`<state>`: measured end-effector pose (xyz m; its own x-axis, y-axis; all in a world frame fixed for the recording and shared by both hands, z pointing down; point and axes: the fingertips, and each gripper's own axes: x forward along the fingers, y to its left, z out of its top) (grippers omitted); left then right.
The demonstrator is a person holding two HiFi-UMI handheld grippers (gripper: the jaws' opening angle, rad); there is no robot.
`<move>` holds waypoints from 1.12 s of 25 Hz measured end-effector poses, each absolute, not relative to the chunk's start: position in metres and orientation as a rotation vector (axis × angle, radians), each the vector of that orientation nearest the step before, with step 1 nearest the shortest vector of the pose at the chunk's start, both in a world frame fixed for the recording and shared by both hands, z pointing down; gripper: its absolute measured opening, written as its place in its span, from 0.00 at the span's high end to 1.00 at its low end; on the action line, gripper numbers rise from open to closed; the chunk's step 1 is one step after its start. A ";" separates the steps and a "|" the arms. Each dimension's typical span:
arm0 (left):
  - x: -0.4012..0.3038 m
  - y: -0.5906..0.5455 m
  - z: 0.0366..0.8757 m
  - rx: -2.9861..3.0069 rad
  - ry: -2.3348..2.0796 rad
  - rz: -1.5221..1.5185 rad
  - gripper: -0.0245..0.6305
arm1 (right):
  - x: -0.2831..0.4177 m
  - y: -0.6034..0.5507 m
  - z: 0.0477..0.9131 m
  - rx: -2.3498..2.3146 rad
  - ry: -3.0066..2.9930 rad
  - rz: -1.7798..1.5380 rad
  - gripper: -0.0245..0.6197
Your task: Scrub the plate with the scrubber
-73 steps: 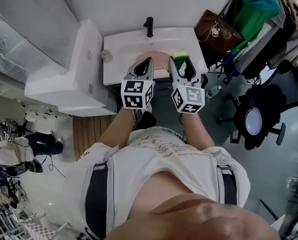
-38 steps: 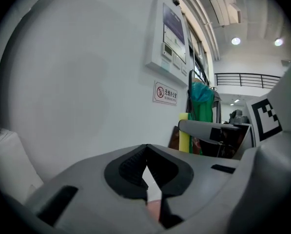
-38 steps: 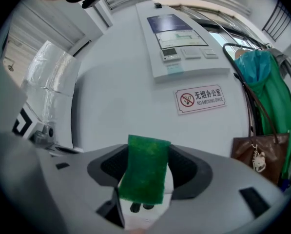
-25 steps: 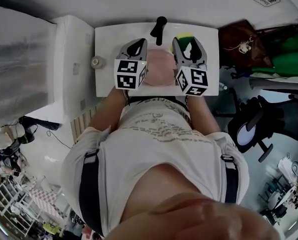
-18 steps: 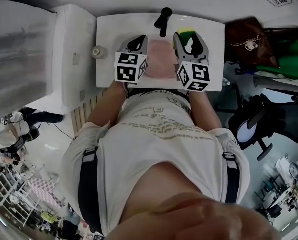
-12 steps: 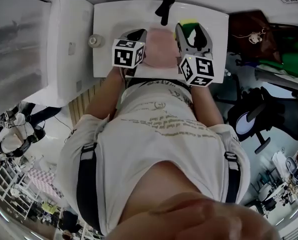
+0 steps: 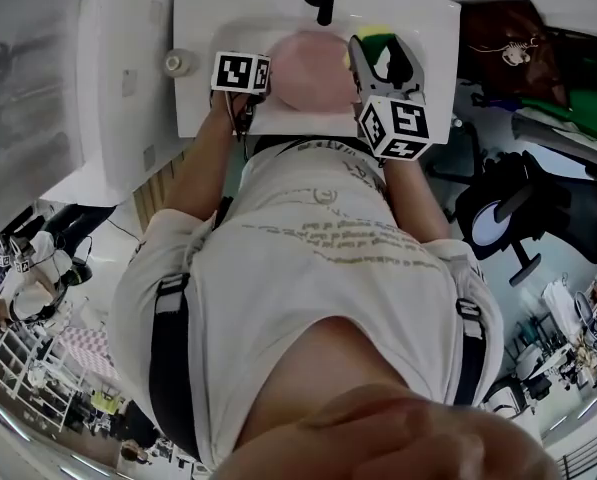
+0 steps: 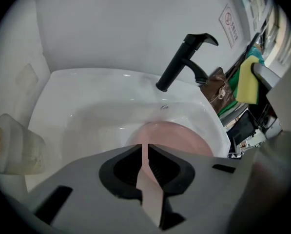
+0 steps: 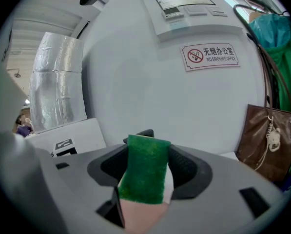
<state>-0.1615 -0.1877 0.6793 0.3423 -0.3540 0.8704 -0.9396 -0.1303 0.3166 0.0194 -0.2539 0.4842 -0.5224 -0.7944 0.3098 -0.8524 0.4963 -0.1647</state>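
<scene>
— Where is the plate?

— The plate (image 7: 308, 63) is round and pale pink. It lies in the bowl of the white sink (image 7: 198, 98), about the middle.

— And the scrubber?

— The scrubber (image 9: 145, 174) is a sponge with a green scouring face and a yellow body. It stands on end, clamped between the right gripper's (image 9: 148, 145) jaws, at the plate's two o'clock in the head view, by the rim.

— Touching the plate?

— I can't tell.

A white rectangular wall sign (image 9: 211, 56) at one o'clock in the right gripper view carries a red no-smoking symbol, the Chinese line 无烟办公室 and, beneath it, NO SMOKING OFFICE. In the left gripper view this sign (image 8: 231, 26) sits at two o'clock, too small to read.
</scene>
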 end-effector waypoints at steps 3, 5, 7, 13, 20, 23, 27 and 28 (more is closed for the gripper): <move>-0.162 -0.182 0.693 1.609 -1.134 0.740 0.81 | 0.020 -0.252 0.486 1.413 -2.542 0.441 0.57; -0.161 -0.178 0.702 1.571 -1.092 0.715 0.76 | 0.023 -0.253 0.486 1.425 -2.537 0.432 0.57; -0.159 -0.174 0.711 1.537 -1.057 0.700 0.76 | 0.030 -0.257 0.486 1.455 -2.528 0.429 0.57; -0.145 -0.157 0.746 1.393 -0.883 0.665 0.76 | 0.048 -0.260 0.484 1.523 -2.496 0.425 0.57; -0.139 -0.146 0.772 1.270 -0.781 0.618 0.74 | 0.062 -0.258 0.481 1.577 -2.469 0.410 0.57; -0.135 -0.146 0.776 1.240 -0.744 0.587 0.74 | 0.069 -0.255 0.483 1.599 -2.451 0.415 0.57; -0.125 -0.148 0.778 1.170 -0.706 0.496 0.74 | 0.075 -0.254 0.481 1.622 -2.441 0.417 0.57; -0.122 -0.149 0.779 1.155 -0.694 0.475 0.74 | 0.076 -0.254 0.481 1.627 -2.440 0.416 0.57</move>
<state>-0.1223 -0.1488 0.7787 0.7027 -0.0076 0.7115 -0.6663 0.3436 0.6618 0.0759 -0.2539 0.4806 -0.3854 -0.8725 0.3002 -0.9227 0.3623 -0.1314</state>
